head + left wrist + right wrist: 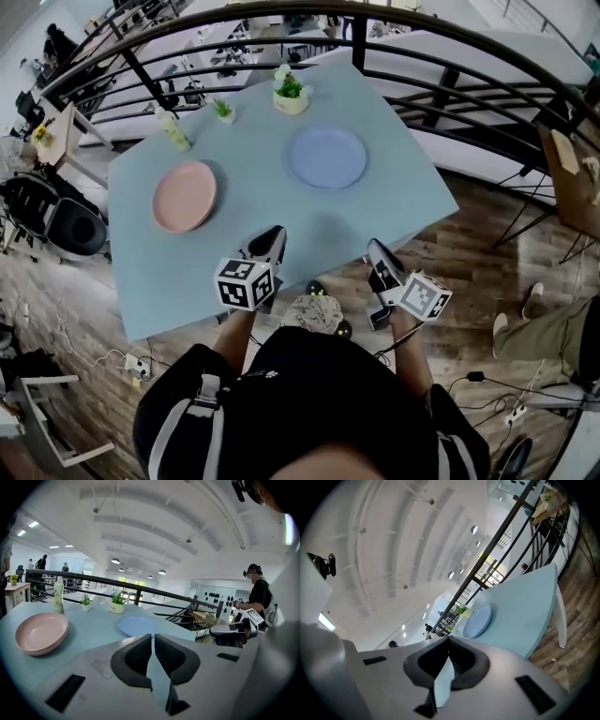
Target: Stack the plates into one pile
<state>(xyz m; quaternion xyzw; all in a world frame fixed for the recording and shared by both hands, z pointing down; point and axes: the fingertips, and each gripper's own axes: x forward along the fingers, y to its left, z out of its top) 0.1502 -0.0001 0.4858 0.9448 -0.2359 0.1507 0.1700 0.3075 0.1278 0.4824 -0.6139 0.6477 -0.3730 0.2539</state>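
1. My left gripper (pixel 273 234) hangs over the near edge of the counter (pixel 262 220). In its own view the gripper (pixel 153 637) has its jaws drawn together, with only a thin slit between the pads and nothing in them.
2. My right gripper (pixel 376 247) sits at about the same near edge, off to the right. Its own view shows the gripper (pixel 448 640) with jaws meeting at the tips, and it is empty too.
3. The two grippers are apart from each other and neither touches a plate.
4. The blue plate (pixel 326 157) lies flat on the counter ahead of both grippers, toward the far side. I see it past the left jaws (pixel 137 625) and past the right ones (pixel 478 620).
5. The pink plate (pixel 185 195) lies flat to the left of the left gripper, well apart from the blue one (pixel 41 632). The plates are not yet stacked.
6. Along the far edge stand a bottle (pixel 174 131), a small plant (pixel 223 111) and a bigger potted plant (pixel 291 92).
7. A dark railing (pixel 394 28) curves beyond the counter.
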